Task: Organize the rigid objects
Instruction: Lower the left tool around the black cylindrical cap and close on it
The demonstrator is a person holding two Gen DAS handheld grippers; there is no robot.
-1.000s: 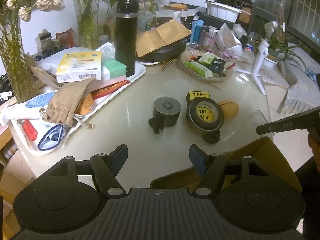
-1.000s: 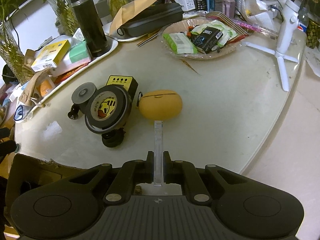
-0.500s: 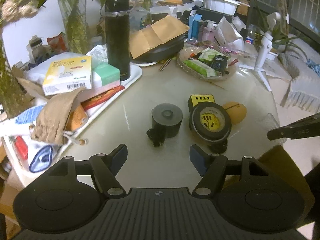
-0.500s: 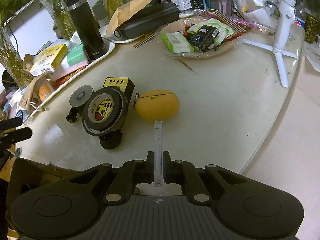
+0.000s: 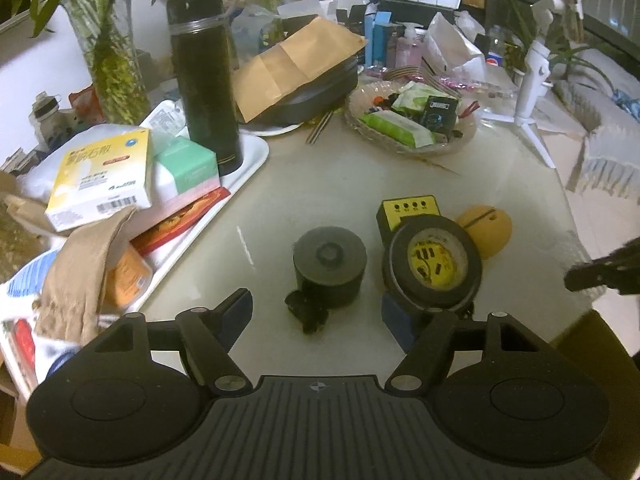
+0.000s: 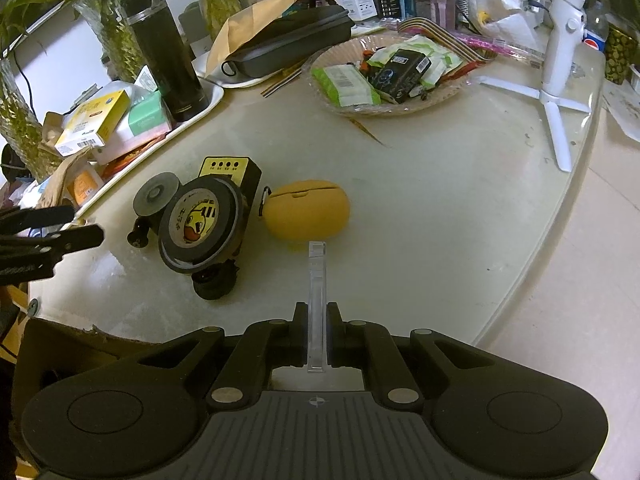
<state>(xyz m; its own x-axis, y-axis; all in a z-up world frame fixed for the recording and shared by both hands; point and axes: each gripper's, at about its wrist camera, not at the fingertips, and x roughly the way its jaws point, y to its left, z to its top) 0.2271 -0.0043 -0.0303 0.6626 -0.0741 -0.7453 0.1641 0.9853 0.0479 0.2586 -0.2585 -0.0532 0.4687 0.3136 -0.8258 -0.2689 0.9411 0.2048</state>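
The left claw (image 5: 316, 316) gapes wide over a matte black cylinder (image 5: 330, 266) on the glossy cream tabletop (image 5: 328, 184); the right claw (image 6: 317, 320) pinches a clear plastic strip (image 6: 317, 300).

A tall black flask (image 5: 205, 80) stands upright on a white tray (image 5: 256, 160) beside stacked boxes (image 5: 104, 176). Farther back, a shallow basket (image 5: 412, 148) holds packets, near a white tripod (image 5: 532, 92) and a glass vase of stems (image 5: 108, 56).

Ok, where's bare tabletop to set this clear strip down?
Widest bare patch: right of the yellow case, between the basket and the table edge, short of the tripod. A narrower lane runs between the tray and the tape roll. The back and left are crowded.
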